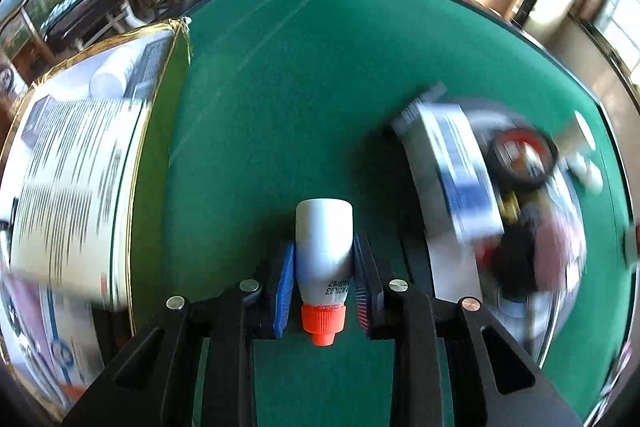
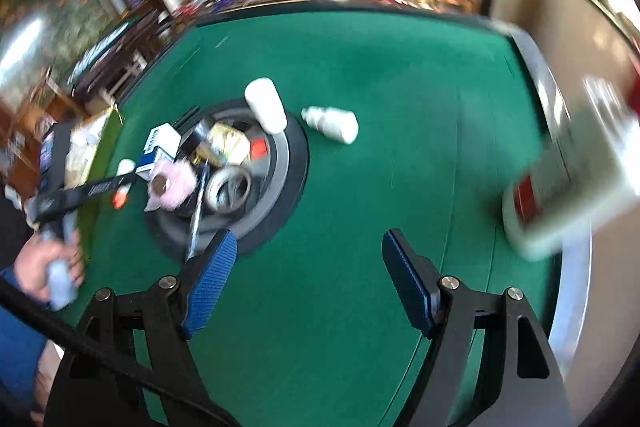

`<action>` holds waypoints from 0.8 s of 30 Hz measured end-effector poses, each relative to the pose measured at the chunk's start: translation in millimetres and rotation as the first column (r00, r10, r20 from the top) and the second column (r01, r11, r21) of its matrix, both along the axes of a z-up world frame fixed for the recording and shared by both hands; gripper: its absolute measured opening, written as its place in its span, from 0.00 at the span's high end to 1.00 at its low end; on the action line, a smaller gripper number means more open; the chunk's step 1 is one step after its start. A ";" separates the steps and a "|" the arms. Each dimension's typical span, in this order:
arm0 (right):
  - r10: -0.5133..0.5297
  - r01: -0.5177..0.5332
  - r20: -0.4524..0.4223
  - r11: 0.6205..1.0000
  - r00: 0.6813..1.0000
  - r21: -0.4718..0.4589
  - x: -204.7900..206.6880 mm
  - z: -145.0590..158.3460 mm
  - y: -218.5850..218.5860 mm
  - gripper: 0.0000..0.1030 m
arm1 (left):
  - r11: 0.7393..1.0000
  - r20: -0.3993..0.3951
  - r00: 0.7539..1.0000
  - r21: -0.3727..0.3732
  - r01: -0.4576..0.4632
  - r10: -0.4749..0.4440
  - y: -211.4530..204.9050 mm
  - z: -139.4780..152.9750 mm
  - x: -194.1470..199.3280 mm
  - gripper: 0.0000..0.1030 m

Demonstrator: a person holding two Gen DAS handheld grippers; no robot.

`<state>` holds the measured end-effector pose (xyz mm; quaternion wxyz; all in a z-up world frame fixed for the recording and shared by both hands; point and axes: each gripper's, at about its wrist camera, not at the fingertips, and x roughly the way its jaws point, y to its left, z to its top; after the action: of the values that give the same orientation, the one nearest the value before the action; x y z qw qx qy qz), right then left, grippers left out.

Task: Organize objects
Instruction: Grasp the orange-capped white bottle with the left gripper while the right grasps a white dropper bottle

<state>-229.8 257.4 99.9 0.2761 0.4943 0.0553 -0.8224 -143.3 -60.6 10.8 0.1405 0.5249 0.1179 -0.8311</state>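
A small white bottle with an orange cap lies on the green felt table, cap toward the camera. My left gripper is shut on it, a blue pad pressed against each side. In the right wrist view the same bottle shows at the left, held by the left gripper, with a person's hand on its handle. My right gripper hangs open over bare felt with nothing between its fingers. A round grey tray piled with small items sits just beyond its left finger.
A gold-rimmed box holding printed cartons stands left of the held bottle. Two white bottles lie at the tray's far edge. A blurred white carton with a red label sits near the table's right edge. The tray holds a blue-white box and tape rolls.
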 end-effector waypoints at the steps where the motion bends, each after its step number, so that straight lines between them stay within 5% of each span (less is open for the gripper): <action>1: 0.033 -0.032 -0.009 0.999 0.999 0.039 -12.7 -2.5 -9.9 0.29 | 1.000 -0.001 1.000 -0.010 0.012 -0.012 5.4 0.3 9.4 0.78; 6: 0.169 -0.162 -0.032 0.974 0.985 0.156 -60.3 -19.1 -56.1 0.57 | 0.999 -0.015 0.999 -0.029 0.038 -0.038 29.7 -0.2 41.9 0.78; 14: 0.232 -0.230 0.025 0.936 0.972 0.268 -109.8 -57.9 -89.9 0.58 | 0.999 -0.025 0.999 -0.034 0.033 -0.033 33.3 -3.0 47.0 0.78; 17: 0.230 -0.235 0.055 0.917 0.972 0.323 -117.4 -74.7 -90.4 0.69 | 0.999 -0.023 0.999 -0.043 0.033 -0.034 29.7 -5.3 38.6 0.78; 19: 0.211 -0.221 0.067 0.933 0.975 0.283 -119.0 -78.1 -84.7 0.77 | 0.998 -0.024 0.999 -0.048 0.036 -0.037 31.3 -6.1 40.9 0.78; 24: 0.088 -0.109 0.109 0.973 0.990 0.203 -100.8 -74.3 -57.9 0.77 | 0.999 -0.050 0.997 -0.013 0.053 -0.053 22.6 -7.8 43.5 0.78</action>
<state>-330.6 199.4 25.6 0.2657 0.5575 0.1521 -0.7717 -99.8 -38.0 3.1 0.1185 0.5059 0.1025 -0.8482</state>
